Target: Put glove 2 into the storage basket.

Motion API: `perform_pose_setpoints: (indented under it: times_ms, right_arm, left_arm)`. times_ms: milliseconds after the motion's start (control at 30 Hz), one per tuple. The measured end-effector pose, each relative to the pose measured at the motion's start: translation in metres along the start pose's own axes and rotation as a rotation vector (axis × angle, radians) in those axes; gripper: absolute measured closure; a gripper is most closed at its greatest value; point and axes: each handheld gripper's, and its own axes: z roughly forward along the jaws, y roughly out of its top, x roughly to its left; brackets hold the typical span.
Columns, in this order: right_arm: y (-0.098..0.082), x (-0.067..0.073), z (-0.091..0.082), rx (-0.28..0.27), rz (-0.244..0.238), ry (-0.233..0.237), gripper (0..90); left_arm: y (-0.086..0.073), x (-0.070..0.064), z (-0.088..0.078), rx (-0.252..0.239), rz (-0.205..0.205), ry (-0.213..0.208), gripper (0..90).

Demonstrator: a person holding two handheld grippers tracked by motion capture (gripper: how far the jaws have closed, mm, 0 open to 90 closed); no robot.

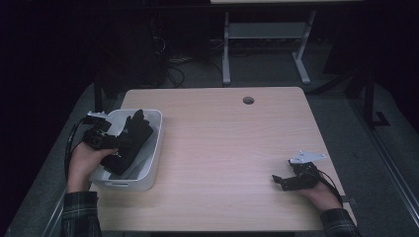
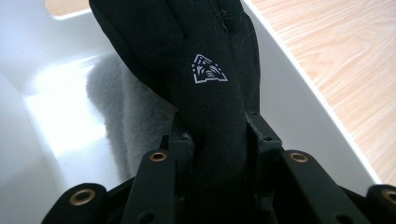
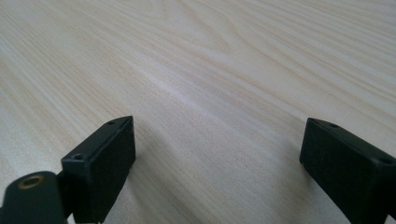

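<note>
2 claws: mine, 1 in each hand.
Left claw [image 2: 217, 140]: pinching the black glove [image 2: 205, 70] over the white bin [image 1: 153, 148].
Glove: its cuff is hidden between my jaws.
Grey fleece [image 2: 126, 107]: partly covered by the glove.
Right claw [image 3: 217, 154]: spread, nothing between, low over the table [image 3: 210, 56].
</note>
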Motion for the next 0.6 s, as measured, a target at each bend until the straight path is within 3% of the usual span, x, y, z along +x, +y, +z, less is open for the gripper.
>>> perform_pose_setpoints:
  times_ms: [133,233,333,367,433,600]
  right_arm:
    - [0.000,0.000,0.000,0.000,0.000,0.000,10.3]
    - [0.000,0.000,0.000,0.000,0.000,0.000,10.3]
    - [0.000,0.000,0.000,0.000,0.000,0.000,10.4]
    - [0.000,0.000,0.000,0.000,0.000,0.000,10.3]
    - [0.000,0.000,0.000,0.000,0.000,0.000,10.3]
    - [0.000,0.000,0.000,0.000,0.000,0.000,10.3]
  left_arm:
    - [-0.002,0.002,0.009,0.023,0.011,-0.007,66.3]
    - [-0.003,0.005,0.014,0.031,0.022,0.011,62.4]
    - [-0.004,0.006,0.017,0.024,0.030,0.035,48.3]
    - [-0.004,0.006,0.016,0.023,0.028,0.046,48.3]
    - [-0.004,0.006,0.015,0.006,0.032,0.076,34.5]
    - [-0.001,0.002,0.004,-0.060,0.039,0.131,23.9]
